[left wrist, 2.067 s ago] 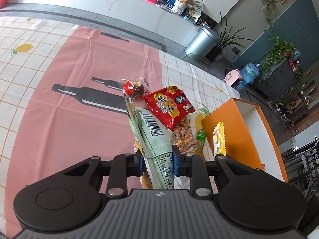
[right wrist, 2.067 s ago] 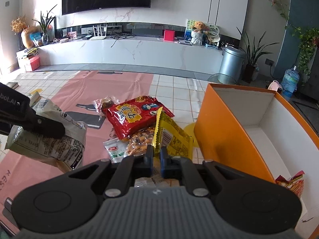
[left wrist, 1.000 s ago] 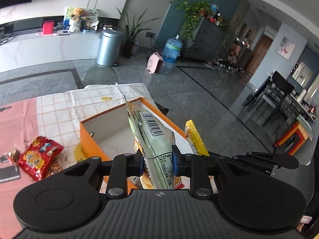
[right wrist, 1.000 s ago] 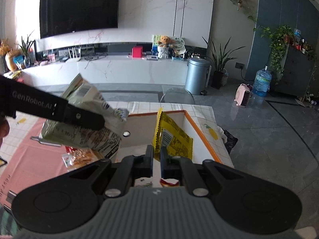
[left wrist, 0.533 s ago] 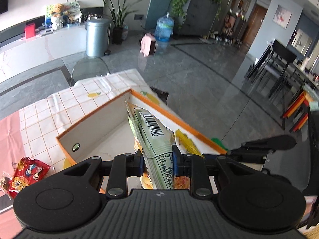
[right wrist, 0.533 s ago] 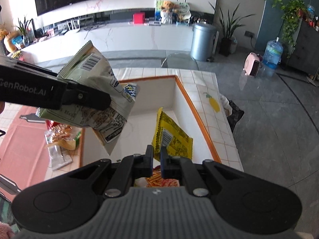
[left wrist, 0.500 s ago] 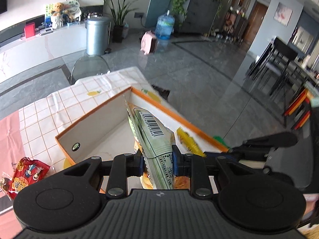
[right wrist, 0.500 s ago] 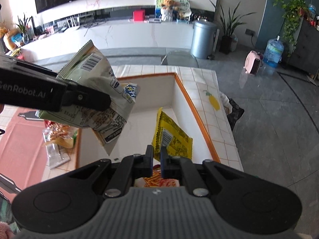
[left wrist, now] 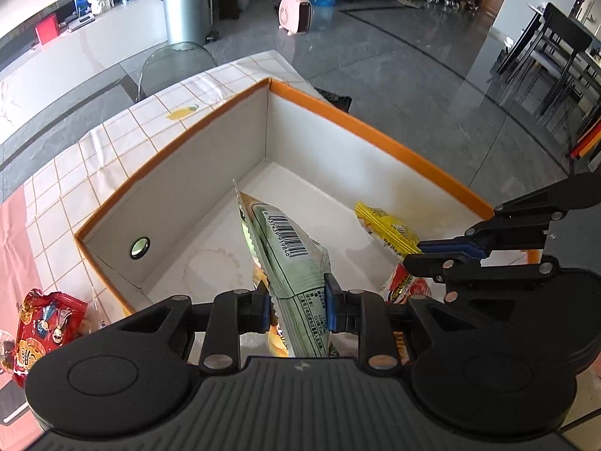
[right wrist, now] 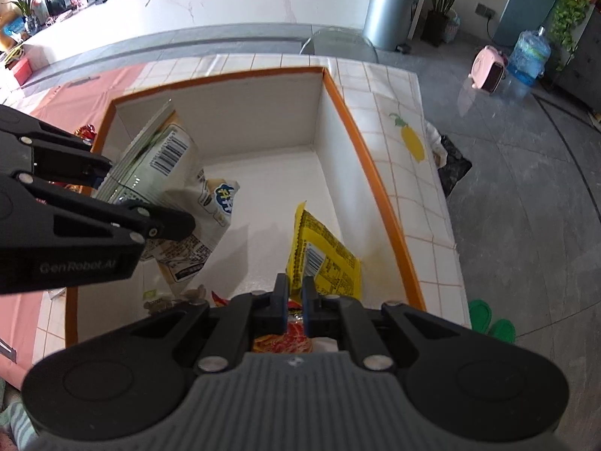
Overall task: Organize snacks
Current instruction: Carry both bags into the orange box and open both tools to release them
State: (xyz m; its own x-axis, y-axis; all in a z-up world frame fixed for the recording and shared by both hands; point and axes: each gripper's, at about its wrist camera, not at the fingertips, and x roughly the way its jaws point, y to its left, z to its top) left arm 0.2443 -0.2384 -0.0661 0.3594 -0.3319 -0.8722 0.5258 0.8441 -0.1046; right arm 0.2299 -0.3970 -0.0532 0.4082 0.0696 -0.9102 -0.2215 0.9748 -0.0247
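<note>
My left gripper (left wrist: pixel 296 302) is shut on a pale green snack bag (left wrist: pixel 289 259) and holds it inside the orange box (left wrist: pixel 375 124), above its white floor. The bag also shows in the right wrist view (right wrist: pixel 176 188), with the left gripper (right wrist: pixel 150 203) on it. My right gripper (right wrist: pixel 295 300) is shut on a yellow snack packet (right wrist: pixel 323 251), held low in the box (right wrist: pixel 360 150) near its right wall. The packet (left wrist: pixel 387 227) and right gripper (left wrist: pixel 420 251) show in the left wrist view. A red packet (right wrist: pixel 296 332) lies on the box floor under the right gripper.
A red snack bag (left wrist: pixel 45 323) lies on the table left of the box. The tiled tablecloth (right wrist: pixel 413 173) ends just right of the box, with grey floor beyond. A clear chair back (left wrist: pixel 172 64) stands past the table's far edge.
Both grippers have carried their packets from the table over the box and down into it. In the last half second both dropped lower inside the box.
</note>
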